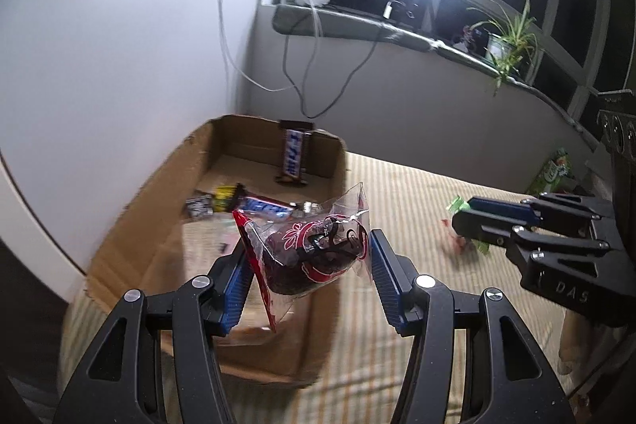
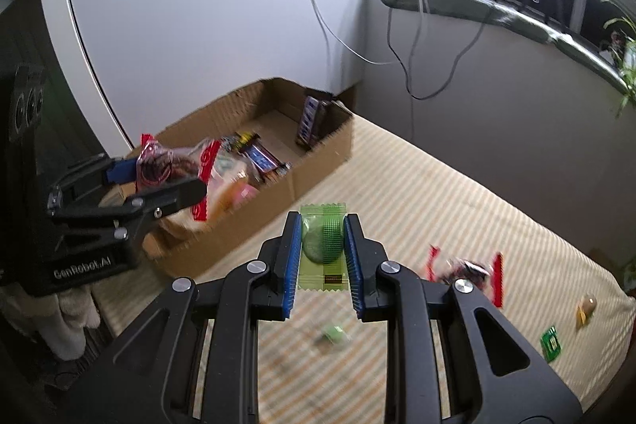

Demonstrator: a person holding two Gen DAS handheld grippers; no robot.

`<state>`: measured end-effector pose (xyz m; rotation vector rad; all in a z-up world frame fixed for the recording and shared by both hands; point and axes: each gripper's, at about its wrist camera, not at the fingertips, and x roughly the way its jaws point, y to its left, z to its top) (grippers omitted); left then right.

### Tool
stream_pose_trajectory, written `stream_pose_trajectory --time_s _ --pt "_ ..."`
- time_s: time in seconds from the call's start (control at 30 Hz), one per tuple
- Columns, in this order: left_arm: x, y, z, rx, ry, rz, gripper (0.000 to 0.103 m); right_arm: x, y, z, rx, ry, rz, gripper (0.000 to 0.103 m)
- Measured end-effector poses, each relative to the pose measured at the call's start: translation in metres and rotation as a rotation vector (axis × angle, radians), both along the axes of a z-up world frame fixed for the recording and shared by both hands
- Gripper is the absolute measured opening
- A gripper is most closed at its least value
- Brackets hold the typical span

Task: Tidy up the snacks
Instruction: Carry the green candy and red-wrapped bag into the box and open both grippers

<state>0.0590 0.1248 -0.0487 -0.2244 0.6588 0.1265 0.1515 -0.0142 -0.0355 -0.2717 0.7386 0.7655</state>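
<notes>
Both claws carried a snack when I took stock of the scene. In the left wrist view, my left claw (image 1: pixel 310 265) filled the lower centre of the frame, its jaws partly apart and pressed on a clear red-trimmed packet (image 1: pixel 314 253) with something dark inside. The packet hung over the near end of the cardboard box (image 1: pixel 167 249), which ran from lower centre up to the middle of the frame. So the box lay directly ahead of and below this claw, its long axis pointing away along my line of sight.

In the right wrist view, my right claw (image 2: pixel 321 257) sat at lower centre, closed tight on a flat green wrapped sweet (image 2: pixel 322 245), the wrapper's long side running parallel to the blue pads (image 2: pixel 292 257). From here the box (image 2: pixel 318 161) lay up and to the left of the claw, beyond a stretch of striped bed cover (image 2: pixel 457 209).

I judged the left claw the nearer to the drop: it was already above the box, while the right had ground to cross leftward.

Farther in, chocolate bars (image 1: pixel 262 207) lay on the box floor and one bar (image 1: pixel 294 157) stood against the far wall. A second red-trimmed packet (image 2: pixel 465 271) and small pieces remained on the cover at the right.
</notes>
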Motion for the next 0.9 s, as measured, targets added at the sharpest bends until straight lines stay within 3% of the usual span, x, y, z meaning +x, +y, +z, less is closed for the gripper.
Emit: stream_pose_trajectory --time_s 0.33,0.9 --pt "-0.009 0.036 -0.003 -0.002 0.005 0.058 0.055 0.009 0.055 0.002 0.005 0.008 0.054 0.022" --pt "-0.008 0.065 -0.014 -0.011 0.026 0.092 0.055 0.029 0.107 -0.016 0.002 0.054 0.087 0.022"
